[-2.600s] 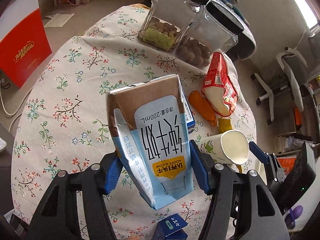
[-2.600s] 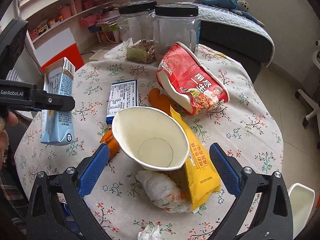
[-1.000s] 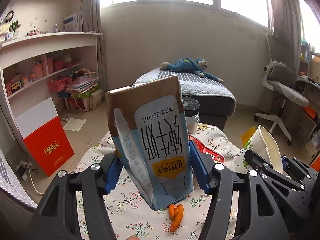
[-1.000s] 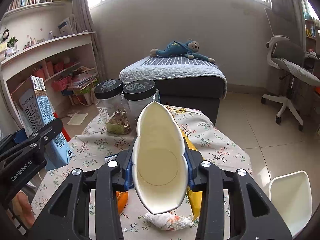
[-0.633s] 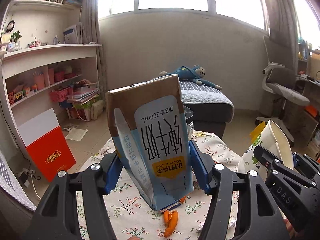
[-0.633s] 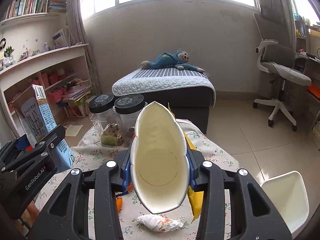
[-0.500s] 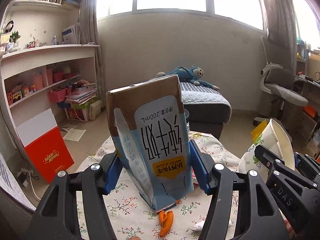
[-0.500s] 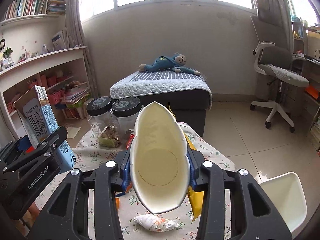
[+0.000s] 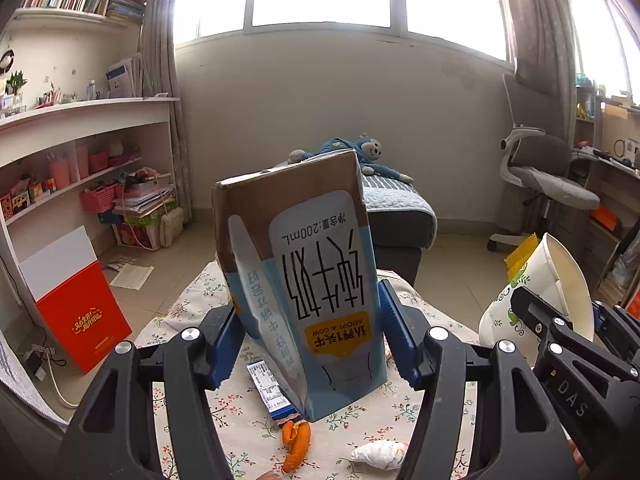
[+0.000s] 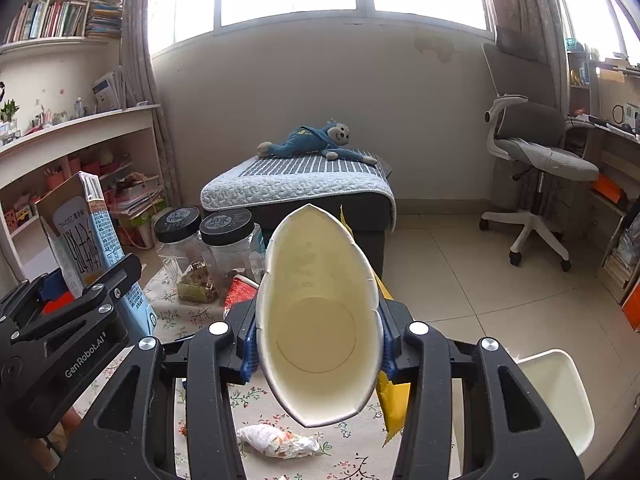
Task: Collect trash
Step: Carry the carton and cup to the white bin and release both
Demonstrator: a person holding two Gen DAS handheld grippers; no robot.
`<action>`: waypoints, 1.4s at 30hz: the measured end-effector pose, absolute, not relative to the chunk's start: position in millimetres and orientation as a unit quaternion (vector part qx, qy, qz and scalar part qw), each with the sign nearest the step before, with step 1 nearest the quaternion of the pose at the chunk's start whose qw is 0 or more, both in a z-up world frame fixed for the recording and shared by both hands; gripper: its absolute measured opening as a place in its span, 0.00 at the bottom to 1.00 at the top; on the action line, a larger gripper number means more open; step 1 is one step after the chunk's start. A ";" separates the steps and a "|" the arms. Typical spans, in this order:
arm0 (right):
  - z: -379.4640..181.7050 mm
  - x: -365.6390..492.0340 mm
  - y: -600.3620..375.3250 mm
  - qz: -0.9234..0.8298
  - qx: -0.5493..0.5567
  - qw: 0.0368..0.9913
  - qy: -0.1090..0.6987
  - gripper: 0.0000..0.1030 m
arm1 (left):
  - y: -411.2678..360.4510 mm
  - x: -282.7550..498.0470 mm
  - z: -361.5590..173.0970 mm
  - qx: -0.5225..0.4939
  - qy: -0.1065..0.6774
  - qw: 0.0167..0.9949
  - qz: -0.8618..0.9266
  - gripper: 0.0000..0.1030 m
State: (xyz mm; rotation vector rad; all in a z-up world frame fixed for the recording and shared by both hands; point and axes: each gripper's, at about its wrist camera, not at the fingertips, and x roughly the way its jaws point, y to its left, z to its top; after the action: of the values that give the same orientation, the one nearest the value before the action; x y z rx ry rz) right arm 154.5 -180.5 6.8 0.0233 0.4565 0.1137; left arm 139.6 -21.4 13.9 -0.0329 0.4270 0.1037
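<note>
Left gripper (image 9: 308, 344): clamped on inverted milk carton (image 9: 298, 280), aloft over floral table (image 9: 240, 416).
Right gripper (image 10: 316, 340): clamped on squashed paper cup (image 10: 318, 320), yellow wrapper (image 10: 394, 396) pinched alongside.
White bin (image 10: 556, 396): right, on floor.
Risks: wrapper slipping free; carton dripping.

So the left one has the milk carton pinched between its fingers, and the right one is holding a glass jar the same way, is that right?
Not quite. The left gripper does pinch the milk carton, but the right gripper holds a squashed paper cup, not a glass jar. The right wrist view shows it plainly; the jars stand on the table behind it.
</note>
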 end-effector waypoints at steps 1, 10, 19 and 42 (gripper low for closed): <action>7.6 153.8 -183.5 0.054 0.011 0.973 0.225 0.42 | -24.1 139.4 14.3 -0.015 0.211 0.976 0.049 0.60; 11.7 145.3 -211.3 0.029 0.017 0.975 0.218 0.43 | -51.6 137.9 14.3 -0.003 0.210 0.977 0.027 0.60; 15.8 132.3 -244.1 -0.001 0.022 0.977 0.211 0.43 | -75.5 135.1 16.4 0.006 0.208 0.978 0.005 0.60; -0.9 114.1 -385.7 -0.158 0.076 0.956 0.237 0.63 | -179.7 121.0 12.2 0.047 0.210 0.973 -0.088 0.60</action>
State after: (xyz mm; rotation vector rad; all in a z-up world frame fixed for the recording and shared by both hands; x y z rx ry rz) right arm 114.1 -385.7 -0.9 0.1548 0.4812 -0.3208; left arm 121.0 -179.7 12.2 0.0945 0.4232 -0.1778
